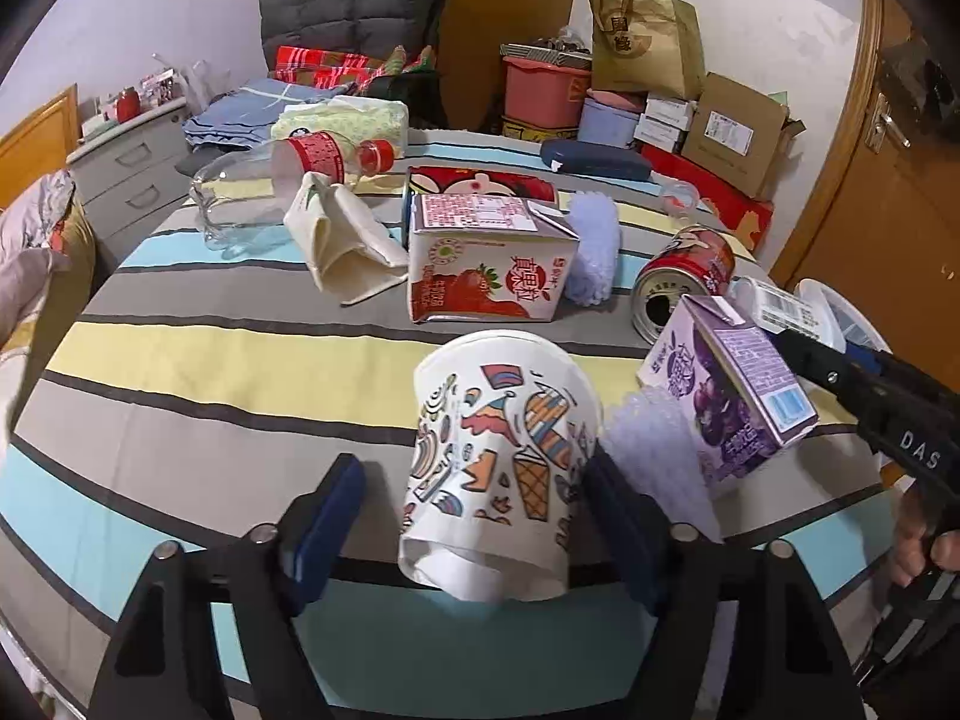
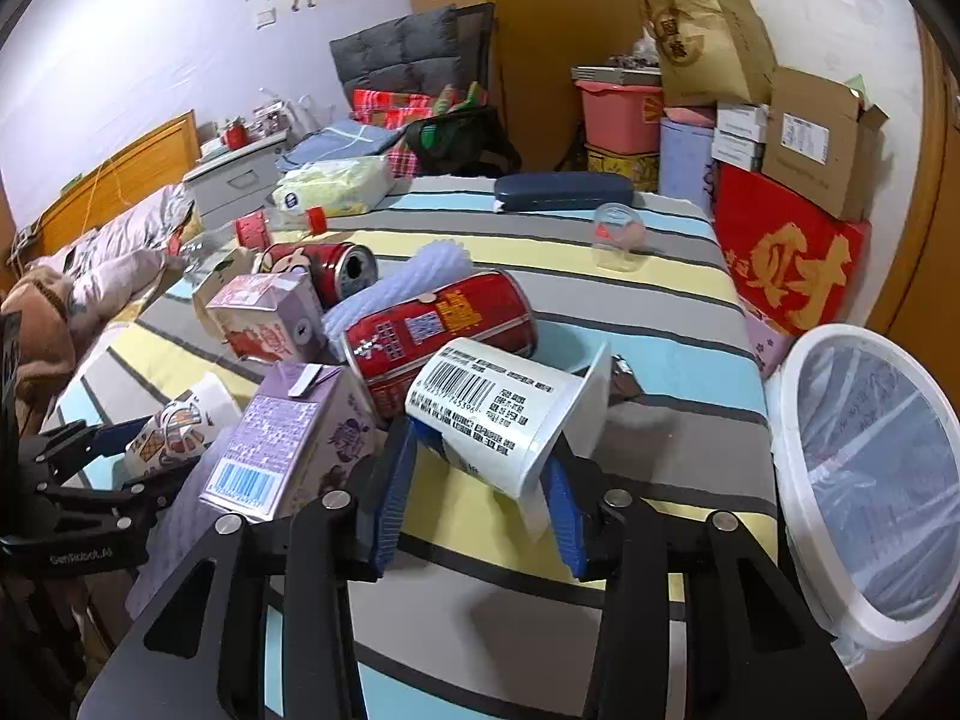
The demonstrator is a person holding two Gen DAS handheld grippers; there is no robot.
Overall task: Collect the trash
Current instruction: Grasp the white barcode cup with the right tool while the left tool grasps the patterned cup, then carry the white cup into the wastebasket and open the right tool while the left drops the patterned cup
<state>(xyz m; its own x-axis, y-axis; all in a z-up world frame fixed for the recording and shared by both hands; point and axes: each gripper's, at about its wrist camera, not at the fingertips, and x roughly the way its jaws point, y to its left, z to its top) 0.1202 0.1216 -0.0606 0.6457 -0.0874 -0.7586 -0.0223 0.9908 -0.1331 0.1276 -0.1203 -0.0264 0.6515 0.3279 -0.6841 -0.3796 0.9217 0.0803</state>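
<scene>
My left gripper (image 1: 468,498) is open around a printed paper cup (image 1: 498,468) that lies on the striped table; the right finger touches it, the left stands apart. The cup shows small in the right wrist view (image 2: 174,420). My right gripper (image 2: 480,480) is shut on a white barcode cup (image 2: 498,414), held tilted above the table. A purple carton (image 1: 726,396), also in the right wrist view (image 2: 288,438), a red can (image 2: 438,330), a strawberry carton (image 1: 492,264) and a clear bottle (image 1: 270,180) lie on the table.
A white bin with a clear liner (image 2: 870,474) stands at the table's right edge. Bubble wrap (image 1: 594,246), a cloth bag (image 1: 342,240), a second red can (image 2: 324,267), a small clear cup (image 2: 618,234) and a dark case (image 2: 564,189) are on the table. Boxes stack behind.
</scene>
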